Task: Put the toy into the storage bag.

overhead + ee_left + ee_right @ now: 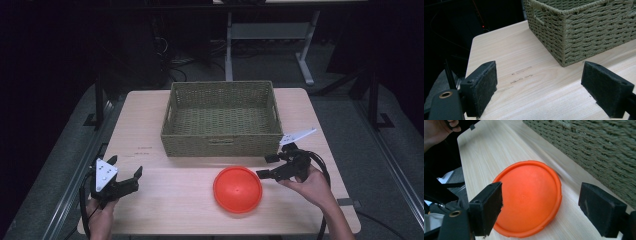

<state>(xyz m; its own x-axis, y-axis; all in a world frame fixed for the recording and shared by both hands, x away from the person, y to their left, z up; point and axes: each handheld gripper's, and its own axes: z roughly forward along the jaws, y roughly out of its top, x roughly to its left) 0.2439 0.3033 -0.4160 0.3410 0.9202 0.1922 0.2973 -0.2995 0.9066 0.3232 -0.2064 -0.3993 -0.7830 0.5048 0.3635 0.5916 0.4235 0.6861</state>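
My right gripper [268, 166] hovers with jaws spread wide and empty just beside the orange disc [238, 189], which lies dome-up on the wooden table [150, 200], near the front wall of the woven basket [222, 141]. My left gripper [126, 167], jaws likewise apart and holding nothing, waits well away at the table's left. The low, smooth rim offers little purchase; I judge my pads could skid off and push the disc away. The basket stands empty.
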